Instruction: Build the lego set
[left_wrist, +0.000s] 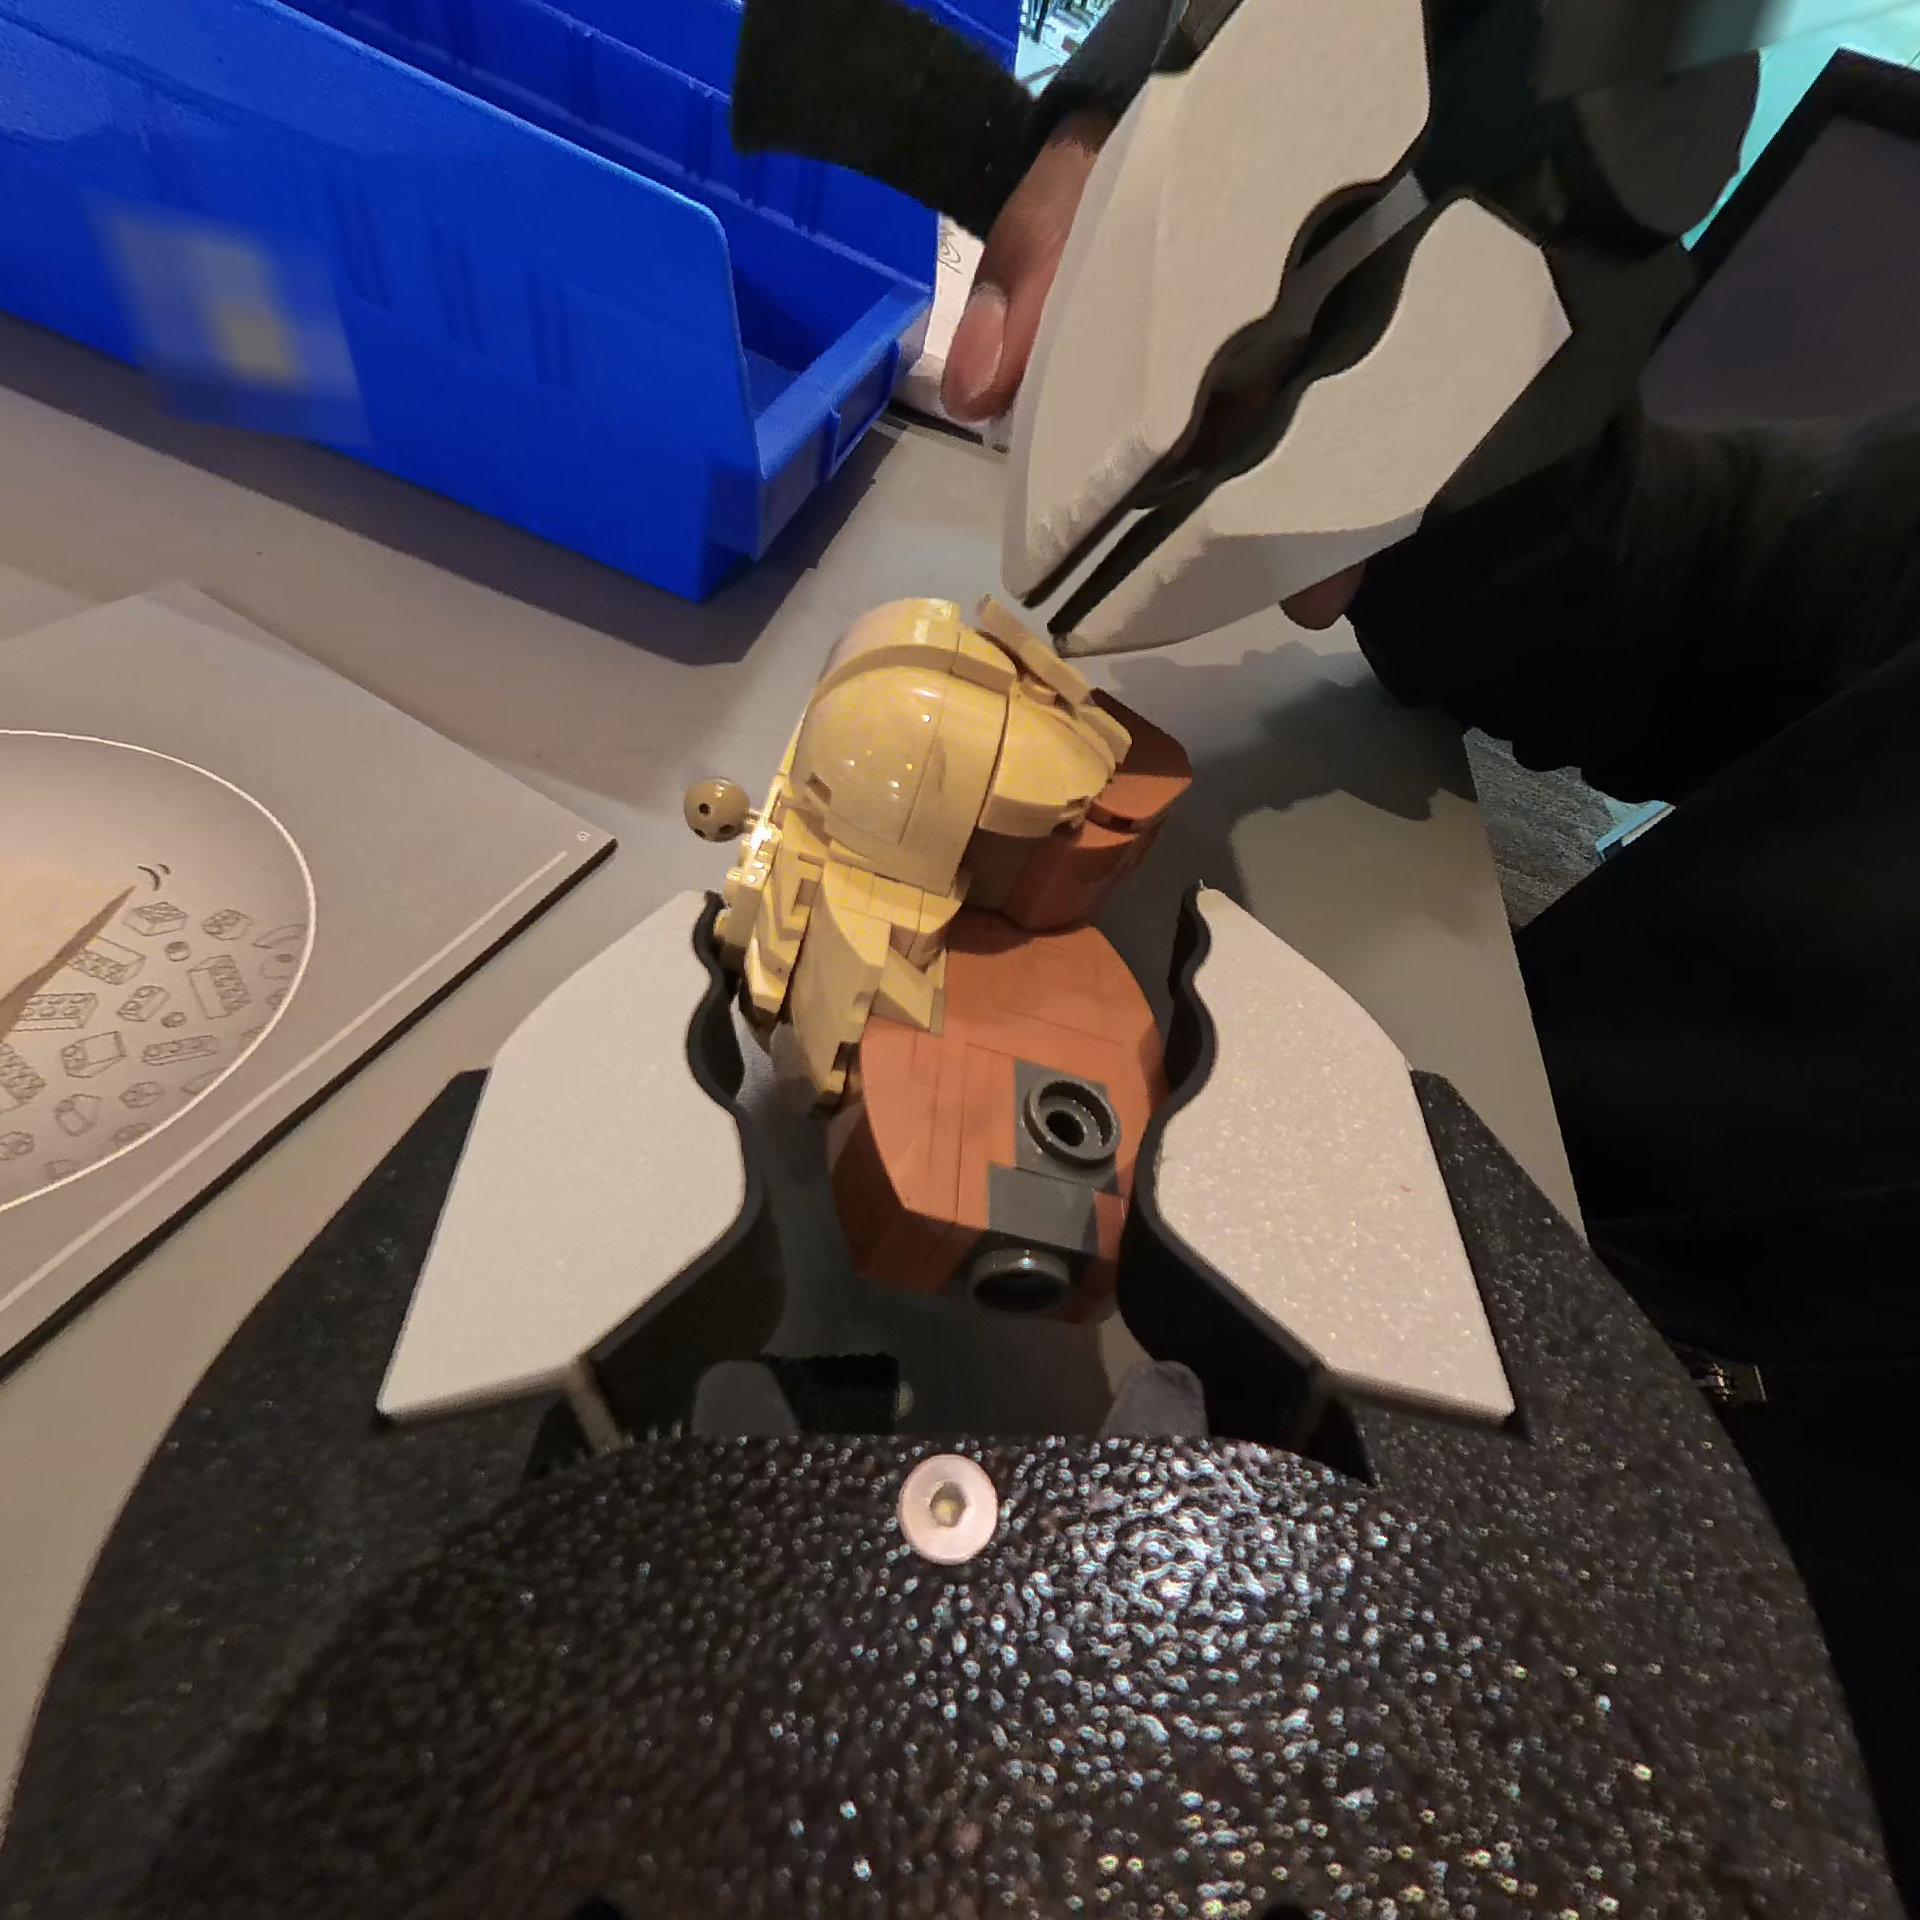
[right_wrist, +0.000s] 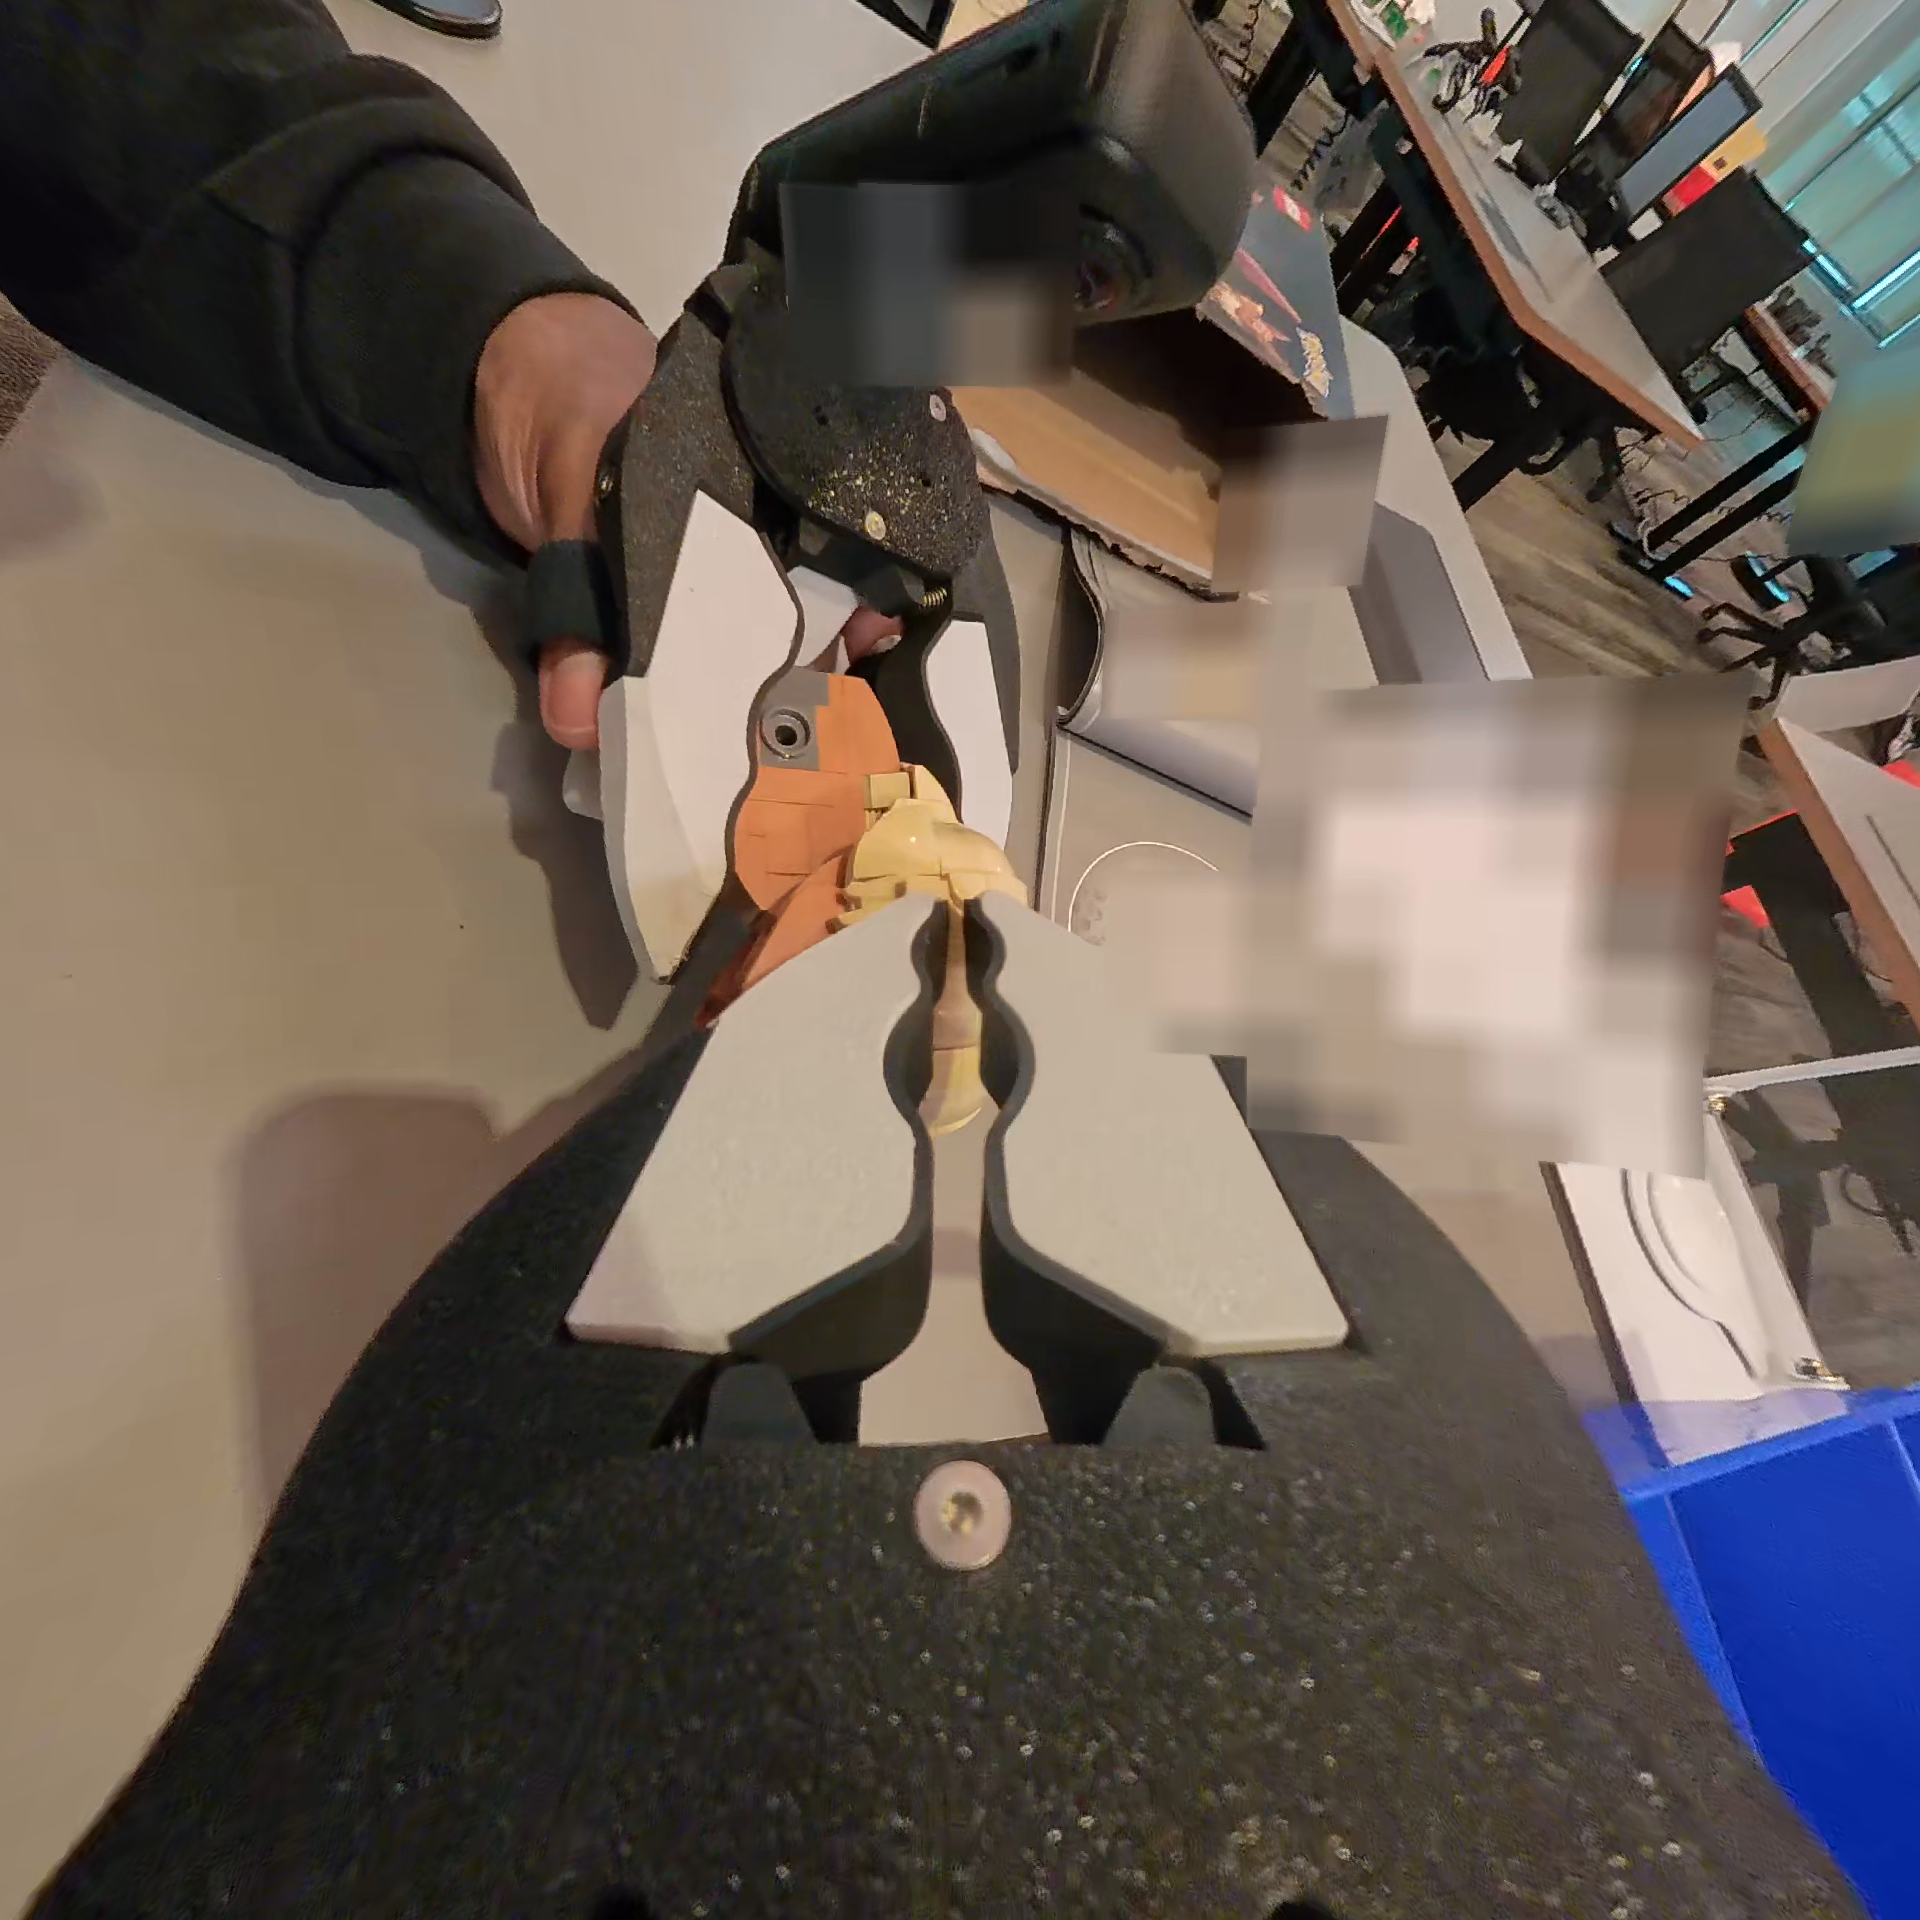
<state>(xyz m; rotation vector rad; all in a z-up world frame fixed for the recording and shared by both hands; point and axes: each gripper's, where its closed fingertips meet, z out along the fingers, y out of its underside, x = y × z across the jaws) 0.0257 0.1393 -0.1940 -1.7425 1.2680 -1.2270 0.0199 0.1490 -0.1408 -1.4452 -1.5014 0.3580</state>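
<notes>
A brick-built model (left_wrist: 935, 831) with a tan upper part and a brown body sits between the fingers of my left gripper (left_wrist: 951, 914). The fingers stand wide and both pads press on the model's sides. The right wrist view shows the same grip on the model (right_wrist: 800, 821) by the left gripper (right_wrist: 831, 883). My right gripper (right_wrist: 948, 909) is shut on a thin tan piece (right_wrist: 954, 1039) at the model's top. In the left wrist view its closed tips (left_wrist: 1049, 623) meet that tan piece (left_wrist: 1023, 649) from the upper right.
A blue divided bin (left_wrist: 468, 260) stands on the grey table (left_wrist: 623, 623) behind the model, and shows at lower right in the right wrist view (right_wrist: 1787, 1558). A grey instruction booklet (left_wrist: 260, 935) lies to the left. Desks with monitors (right_wrist: 1662, 156) stand farther back. The left gripper's tips are roughly 5 centimeters from the right gripper's.
</notes>
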